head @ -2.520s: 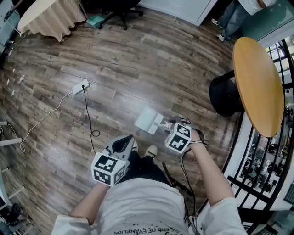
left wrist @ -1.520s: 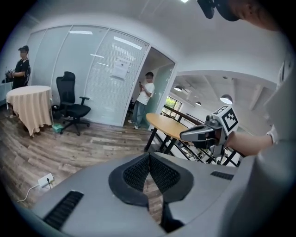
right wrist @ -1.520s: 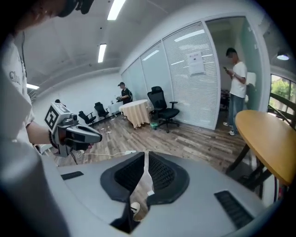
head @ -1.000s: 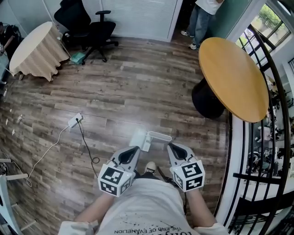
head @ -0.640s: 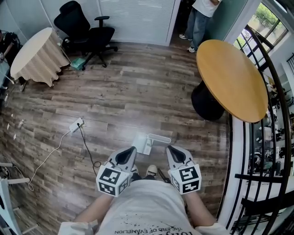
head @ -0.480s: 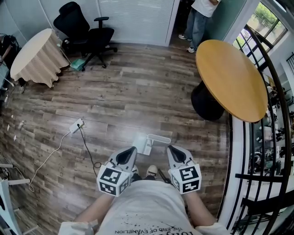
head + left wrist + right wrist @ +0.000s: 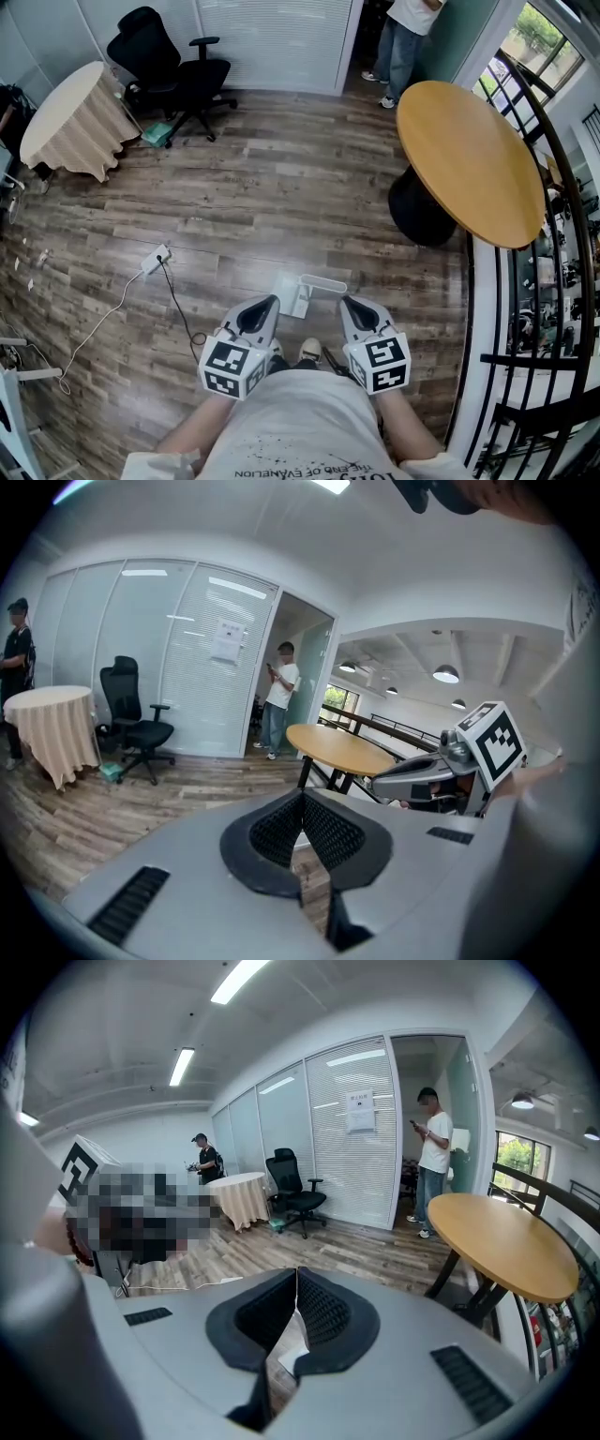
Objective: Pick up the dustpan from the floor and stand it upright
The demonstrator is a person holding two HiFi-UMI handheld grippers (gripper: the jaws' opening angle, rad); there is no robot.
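Left claw (image 7: 270, 303) pressed together, pinching nothing. Right claw (image 7: 346, 302) likewise pressed together, empty. Both at lower centre of head view, flanking white dustpan (image 7: 291, 290) on floor (image 7: 281, 187).

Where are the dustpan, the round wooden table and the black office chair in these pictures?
dustpan (image 7: 287, 289), head view, on its white pan.
round wooden table (image 7: 464, 159), head view, middle of its top.
black office chair (image 7: 200, 73), head view, on its seat.
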